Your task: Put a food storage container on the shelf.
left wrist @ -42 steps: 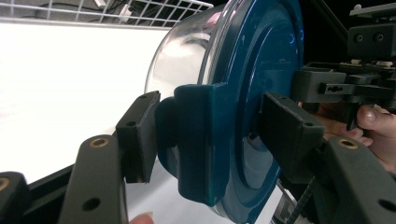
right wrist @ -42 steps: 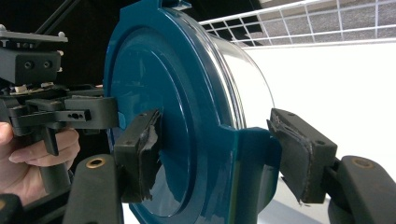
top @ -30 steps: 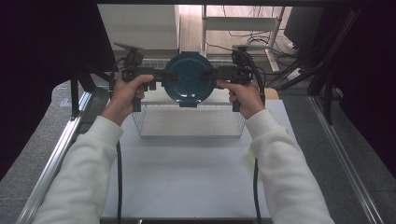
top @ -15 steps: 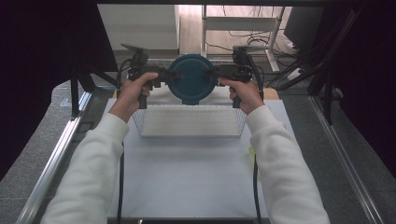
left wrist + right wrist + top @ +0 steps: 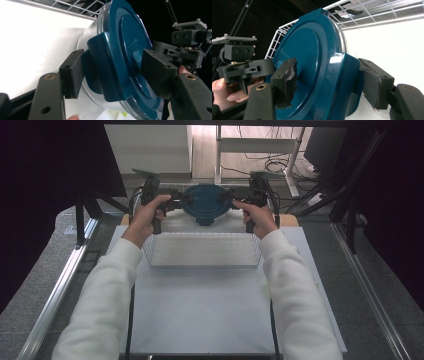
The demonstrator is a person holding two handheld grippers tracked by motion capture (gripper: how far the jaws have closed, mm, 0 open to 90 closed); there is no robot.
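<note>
Container (image 5: 206, 202), a clear tub with a teal lid, hangs between both grippers at 12 o'clock of the table (image 5: 200, 315), just past the far rim of the basket (image 5: 200, 265). Over the last second it has slid away from the person and sunk a little, so it looks smaller in the high view and sits closer to the basket's far wall.

The left gripper (image 5: 176, 202) grasps the lid's side latch (image 5: 100, 65) at 9 o'clock of the tub. Its jaws have just eased slightly wider, with the latch between the pads and both pads on it. The right gripper (image 5: 235, 200) is clenched on the opposite latch (image 5: 347, 82) at 3 o'clock.

My reading is that the carry is turning into a lowering, and the softer left grip hints at a set-down soon. Whether the tub will land inside the basket or on the table behind it is hard to tell, as the tub hides the rim there
</note>
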